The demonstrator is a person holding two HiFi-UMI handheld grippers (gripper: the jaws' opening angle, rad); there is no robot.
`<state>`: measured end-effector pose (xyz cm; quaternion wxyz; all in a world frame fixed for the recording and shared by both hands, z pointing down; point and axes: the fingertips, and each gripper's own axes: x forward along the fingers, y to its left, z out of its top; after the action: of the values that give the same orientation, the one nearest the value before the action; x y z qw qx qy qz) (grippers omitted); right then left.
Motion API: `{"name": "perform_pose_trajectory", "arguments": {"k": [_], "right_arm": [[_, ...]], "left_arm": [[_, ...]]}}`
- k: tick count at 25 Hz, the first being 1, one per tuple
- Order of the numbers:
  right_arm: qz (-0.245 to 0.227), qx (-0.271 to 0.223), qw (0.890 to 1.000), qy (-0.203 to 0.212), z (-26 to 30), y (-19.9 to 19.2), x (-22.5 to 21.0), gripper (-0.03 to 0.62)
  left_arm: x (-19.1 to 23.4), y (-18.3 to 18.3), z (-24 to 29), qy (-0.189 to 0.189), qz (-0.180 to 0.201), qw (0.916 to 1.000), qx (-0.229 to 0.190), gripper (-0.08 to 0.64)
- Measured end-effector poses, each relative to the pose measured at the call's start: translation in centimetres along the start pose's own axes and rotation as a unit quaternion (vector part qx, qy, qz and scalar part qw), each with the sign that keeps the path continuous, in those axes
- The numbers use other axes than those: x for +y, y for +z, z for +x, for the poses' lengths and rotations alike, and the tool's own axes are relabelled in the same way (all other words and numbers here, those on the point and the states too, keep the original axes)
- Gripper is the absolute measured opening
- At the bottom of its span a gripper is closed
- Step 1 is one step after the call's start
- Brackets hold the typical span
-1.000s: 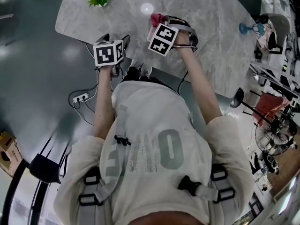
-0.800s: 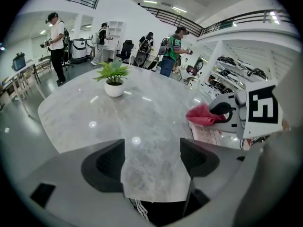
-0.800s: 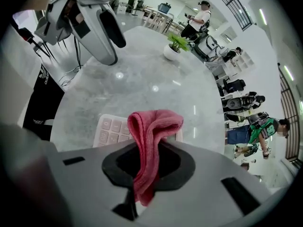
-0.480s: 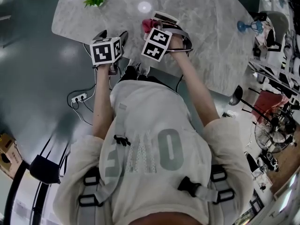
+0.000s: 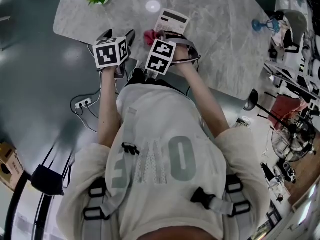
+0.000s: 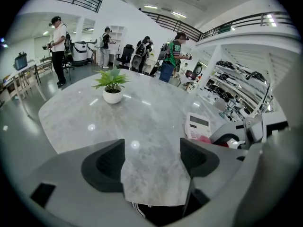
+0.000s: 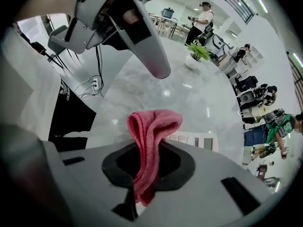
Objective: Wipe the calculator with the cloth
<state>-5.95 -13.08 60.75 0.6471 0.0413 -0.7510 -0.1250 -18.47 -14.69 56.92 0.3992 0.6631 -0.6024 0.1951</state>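
Sliding looks the main risk, since the white calculator (image 5: 171, 20) lies loose on the desk (image 5: 220, 29) just to the far side of the red cloth (image 7: 154, 122) pinched in the right tongs (image 7: 147, 167), while the left tongs (image 6: 152, 160) hover spread and empty, bracing nothing.

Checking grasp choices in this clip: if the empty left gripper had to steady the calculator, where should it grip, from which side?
Probably the far display end, jaws spanning its two long edges, coming down from its left. The calculator lies flat on the table, and the right gripper holding the cloth crowds its near end.
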Motion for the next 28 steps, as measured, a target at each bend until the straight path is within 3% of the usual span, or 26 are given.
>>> {"name": "perform_pose_trajectory", "arguments": {"k": [22,28], "right_arm": [[-0.002,-0.014,1.000,0.014,-0.3,0.3,1.8,0.055],[0.017,-0.028,0.999,-0.030,-2.3,0.4,-1.9,0.055]], "left_arm": [[-0.7,0.0,-1.3,-0.003,-0.003,0.9999,-0.013,0.353],[-1.8,2.2,-1.3,-0.016,0.006,0.9995,-0.027,0.353]]}}
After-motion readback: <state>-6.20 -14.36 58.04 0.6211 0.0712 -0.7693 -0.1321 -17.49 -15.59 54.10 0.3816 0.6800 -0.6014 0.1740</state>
